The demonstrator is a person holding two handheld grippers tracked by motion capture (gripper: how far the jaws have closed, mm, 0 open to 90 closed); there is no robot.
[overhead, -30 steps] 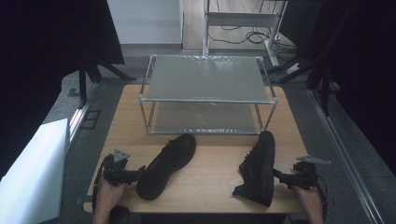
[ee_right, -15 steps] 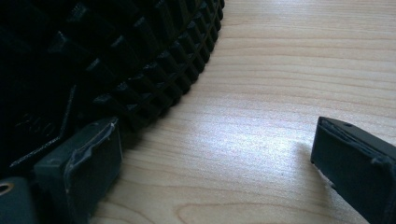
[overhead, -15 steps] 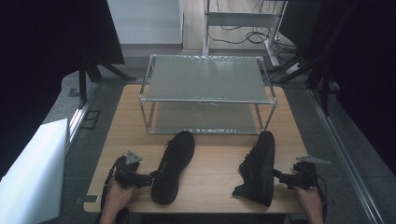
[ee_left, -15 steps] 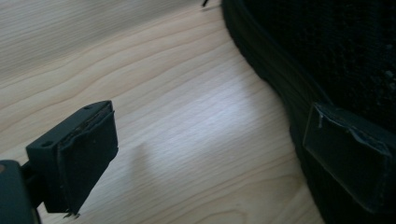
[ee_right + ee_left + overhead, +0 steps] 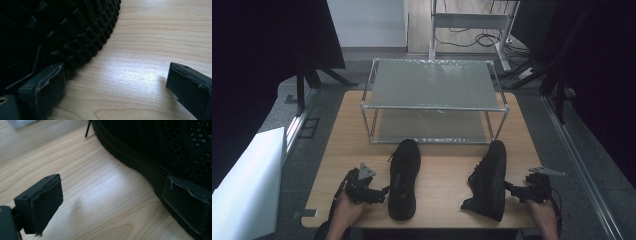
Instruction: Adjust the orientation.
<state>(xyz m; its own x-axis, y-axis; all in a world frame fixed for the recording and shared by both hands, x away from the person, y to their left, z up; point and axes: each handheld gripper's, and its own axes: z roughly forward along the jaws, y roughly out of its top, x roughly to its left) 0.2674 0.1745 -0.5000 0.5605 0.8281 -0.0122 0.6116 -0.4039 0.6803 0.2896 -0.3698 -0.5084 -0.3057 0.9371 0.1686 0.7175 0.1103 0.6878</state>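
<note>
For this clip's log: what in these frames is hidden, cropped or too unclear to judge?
- Right shoe, right gripper view: cropped to its tread; upper unseen.
- Left shoe, left gripper view: cut off by the frame; toe and heel unseen.
- Rack lower shelf, high view: mostly hidden under the top shelf.
- Right gripper, high view: too small to judge contact.

Two black shoes (image 5: pixel 404 177) (image 5: pixel 488 180), one two-tier metal rack (image 5: pixel 434 100) (glass shelves), one wooden table (image 5: pixel 439 172)
</note>
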